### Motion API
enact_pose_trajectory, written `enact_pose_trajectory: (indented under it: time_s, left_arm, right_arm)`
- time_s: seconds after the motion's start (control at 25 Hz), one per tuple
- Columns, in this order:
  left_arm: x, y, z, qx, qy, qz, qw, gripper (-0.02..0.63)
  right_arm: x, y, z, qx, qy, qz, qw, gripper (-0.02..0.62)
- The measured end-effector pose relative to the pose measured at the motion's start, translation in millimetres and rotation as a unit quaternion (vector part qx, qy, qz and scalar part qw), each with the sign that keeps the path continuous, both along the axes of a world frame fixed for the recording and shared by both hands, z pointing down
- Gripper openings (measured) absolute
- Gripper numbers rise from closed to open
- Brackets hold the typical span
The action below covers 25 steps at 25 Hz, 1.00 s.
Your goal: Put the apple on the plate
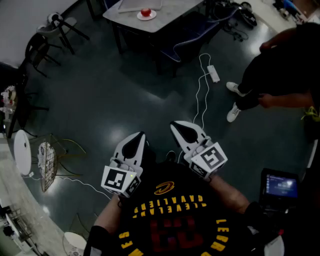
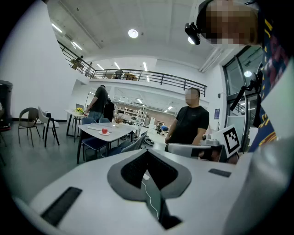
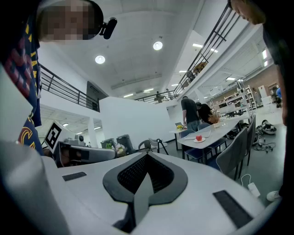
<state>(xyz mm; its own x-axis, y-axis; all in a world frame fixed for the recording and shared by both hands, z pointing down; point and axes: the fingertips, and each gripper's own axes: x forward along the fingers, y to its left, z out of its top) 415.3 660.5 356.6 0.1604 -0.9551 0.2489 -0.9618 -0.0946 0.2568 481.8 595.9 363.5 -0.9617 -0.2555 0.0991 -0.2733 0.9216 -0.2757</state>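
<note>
Red apple on white plate, far table.
Small, round, glossy red apple [image 1: 145, 12] sits on a white plate [image 1: 153, 17] at the grey table's [image 1: 172, 14] near edge, at 12 o'clock and well apart from both tools. Left gripper [image 1: 136, 139] and right gripper [image 1: 179, 128] have jaws pressed together, nothing between.

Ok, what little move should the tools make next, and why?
Probably just a step toward the grey table, both tools unchanged. The red apple already seems to sit on the white plate there, far across the floor, while the left tool and right tool are shut, empty and close to the person's chest.
</note>
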Motion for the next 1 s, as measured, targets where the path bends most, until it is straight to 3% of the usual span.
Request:
enact_pose_trajectory:
  time_s: [0.36, 0.72, 1.0]
  left_arm:
    - [-48.5, -11.2, 5.4, 0.007, 0.027, 0.000, 0.9996, 0.002]
    - [-146.5, -36.4, -7.2, 0.030, 0.054, 0.025, 0.9978, 0.002]
    - [-188.8, -47.7, 3.2, 0.030, 0.093, 0.042, 0.9943, 0.002]
  right_arm:
    - [-45.5, -6.8, 6.5, -0.021, 0.002, 0.018, 1.000, 0.006]
    - [-141.7, -25.9, -4.6, 0.010, 0.041, 0.047, 0.998, 0.008]
    - [-190.1, -33.3, 0.0, 0.023, 0.071, 0.042, 0.996, 0.008]
